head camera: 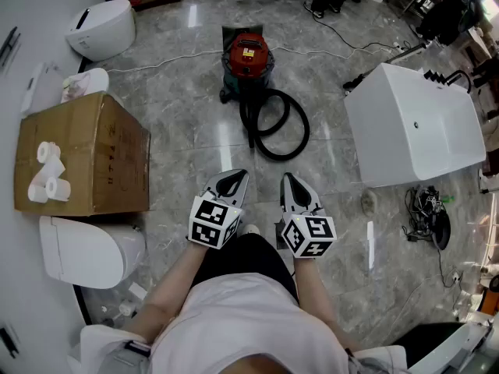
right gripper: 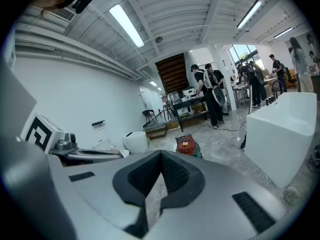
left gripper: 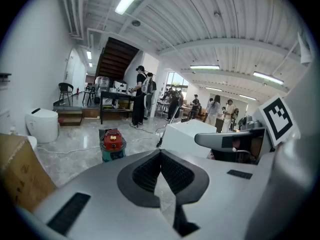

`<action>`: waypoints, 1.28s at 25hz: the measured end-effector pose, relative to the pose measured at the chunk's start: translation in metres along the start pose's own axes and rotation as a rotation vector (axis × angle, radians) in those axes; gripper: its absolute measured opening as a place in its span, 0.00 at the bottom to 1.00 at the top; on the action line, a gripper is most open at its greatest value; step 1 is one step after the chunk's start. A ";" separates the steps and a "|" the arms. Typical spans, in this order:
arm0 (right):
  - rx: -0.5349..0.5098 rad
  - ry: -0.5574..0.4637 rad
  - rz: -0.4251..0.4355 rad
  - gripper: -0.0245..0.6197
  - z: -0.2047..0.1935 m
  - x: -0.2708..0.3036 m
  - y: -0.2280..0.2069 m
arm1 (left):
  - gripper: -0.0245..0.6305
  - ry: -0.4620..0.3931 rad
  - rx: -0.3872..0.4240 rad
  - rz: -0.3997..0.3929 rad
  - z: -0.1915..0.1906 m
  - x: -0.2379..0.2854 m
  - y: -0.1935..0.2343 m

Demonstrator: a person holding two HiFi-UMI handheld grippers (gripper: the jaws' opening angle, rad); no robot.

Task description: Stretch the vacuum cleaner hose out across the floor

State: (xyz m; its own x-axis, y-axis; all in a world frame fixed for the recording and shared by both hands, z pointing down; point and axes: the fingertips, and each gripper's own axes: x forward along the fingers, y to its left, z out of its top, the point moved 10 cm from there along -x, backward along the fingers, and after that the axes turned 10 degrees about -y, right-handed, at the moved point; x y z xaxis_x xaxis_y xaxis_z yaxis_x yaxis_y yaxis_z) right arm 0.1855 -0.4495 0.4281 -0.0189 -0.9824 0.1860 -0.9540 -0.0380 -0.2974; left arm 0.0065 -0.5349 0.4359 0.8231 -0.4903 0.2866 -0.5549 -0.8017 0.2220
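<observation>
Left hand-held gripper (head camera: 232,179), right hand-held gripper (head camera: 293,184): jaws together, empty, side by side. Hose (head camera: 304,135) coiled on floor (head camera: 179,123) against vacuum cleaner (head camera: 247,57), well ahead. Risk: hard pull drags or tips canister; loops kink.

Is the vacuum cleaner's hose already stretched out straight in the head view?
No, the black hose lies curled in loops right beside the red vacuum cleaner.
</observation>
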 end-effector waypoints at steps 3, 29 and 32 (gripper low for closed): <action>0.003 0.006 0.002 0.06 -0.002 -0.005 0.000 | 0.05 -0.005 -0.061 0.011 -0.003 -0.005 0.001; 0.008 -0.053 0.091 0.06 -0.007 -0.025 -0.045 | 0.05 -0.034 -0.096 0.114 -0.029 0.006 -0.027; 0.010 -0.047 0.094 0.06 -0.008 -0.018 -0.051 | 0.05 -0.049 -0.094 0.101 -0.027 0.013 -0.024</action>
State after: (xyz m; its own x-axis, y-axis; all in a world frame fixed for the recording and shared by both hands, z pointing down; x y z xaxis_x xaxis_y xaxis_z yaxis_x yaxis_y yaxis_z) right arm 0.2320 -0.4285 0.4474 -0.0938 -0.9891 0.1130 -0.9456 0.0530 -0.3209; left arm 0.0270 -0.5121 0.4596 0.7659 -0.5851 0.2666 -0.6424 -0.7129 0.2811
